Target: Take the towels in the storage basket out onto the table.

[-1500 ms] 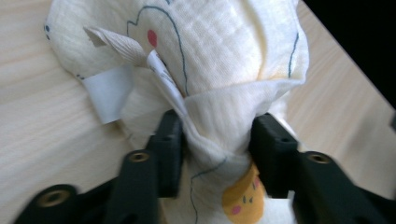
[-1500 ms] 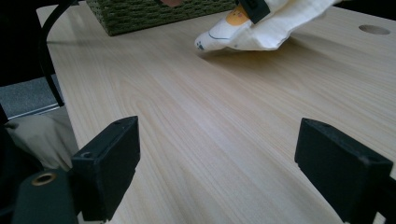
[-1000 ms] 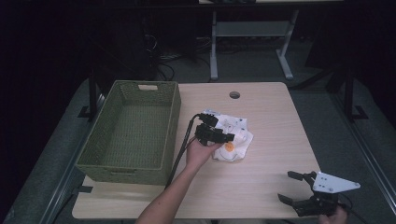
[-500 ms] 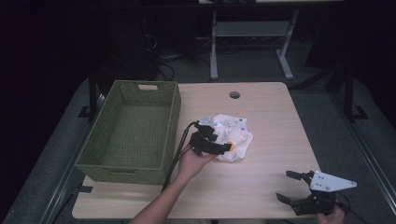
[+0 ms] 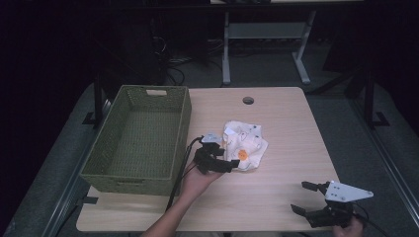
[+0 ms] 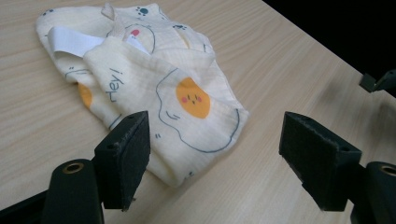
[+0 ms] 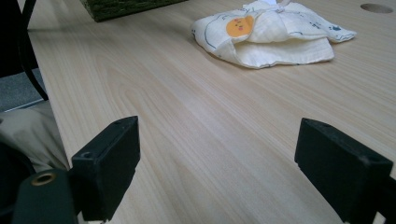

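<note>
pale yellow muslin, printed with fried eggs and a small "hey!", lies crumpled near the middle of the wooden bench (image 5: pixel 296 148); this cloth (image 5: pixel 245 145) sits just right of the green woven basket (image 5: pixel 138 138), apart from it. we see our left gripper (image 5: pixel 228 159) at the cloth's near left edge, its fingers (image 6: pixel 123 156) spread wide and released, one pad just beside the fabric's corner and the other over bare wood. in the left gripper view the cloth (image 6: pixel 154 88) lies ahead between the pads. our right gripper (image 5: pixel 306 197) rests low at the bench's near right corner, well apart from the cloth (image 7: pixel 266 35), fingers (image 7: pixel 105 168) likewise released and holding nothing
</note>
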Demonstrator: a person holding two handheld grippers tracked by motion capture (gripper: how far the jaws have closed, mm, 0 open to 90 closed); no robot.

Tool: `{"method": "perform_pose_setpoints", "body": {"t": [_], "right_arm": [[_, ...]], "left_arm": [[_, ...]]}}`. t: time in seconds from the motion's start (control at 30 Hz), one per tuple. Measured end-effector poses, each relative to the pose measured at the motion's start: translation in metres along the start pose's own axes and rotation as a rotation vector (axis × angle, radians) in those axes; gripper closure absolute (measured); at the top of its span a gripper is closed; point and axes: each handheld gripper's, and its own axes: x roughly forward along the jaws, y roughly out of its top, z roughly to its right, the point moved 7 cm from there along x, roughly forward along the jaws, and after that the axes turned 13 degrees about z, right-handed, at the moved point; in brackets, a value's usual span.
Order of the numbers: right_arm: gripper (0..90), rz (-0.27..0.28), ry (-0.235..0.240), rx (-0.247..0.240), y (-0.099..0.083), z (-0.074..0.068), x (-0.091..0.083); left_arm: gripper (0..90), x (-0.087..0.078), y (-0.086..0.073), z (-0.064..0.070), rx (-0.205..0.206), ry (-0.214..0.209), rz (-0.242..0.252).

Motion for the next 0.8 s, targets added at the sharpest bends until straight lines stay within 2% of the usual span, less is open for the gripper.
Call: {"method": "perform_pose_setpoints", "body": {"t": [0.27,0.4,0.5,0.6,0.8], "right_arm": [[13.8,-0.001,-0.004,-0.001,0.000,0.000,0.000],[13.8,-0.004,-0.004,-0.002,-0.001,0.000,0.000],[13.8,-0.007,-0.005,0.000,-0.001,0.000,0.000],[13.8,-0.006,-0.006,0.001,-0.001,0.000,-0.001],[13.8,-0.011,-0.009,0.003,-0.002,-0.001,-0.001]], "left_arm": [[25.1,-0.011,-0.008,0.010,0.041,-0.018,0.006],[25.2,-0.016,-0.013,0.013,0.026,-0.033,0.019],[25.2,-0.019,-0.017,0.014,0.035,-0.030,0.020],[25.2,-0.024,-0.021,0.015,0.026,-0.034,0.025],[25.2,-0.036,-0.030,0.018,0.042,-0.030,0.030]]}}
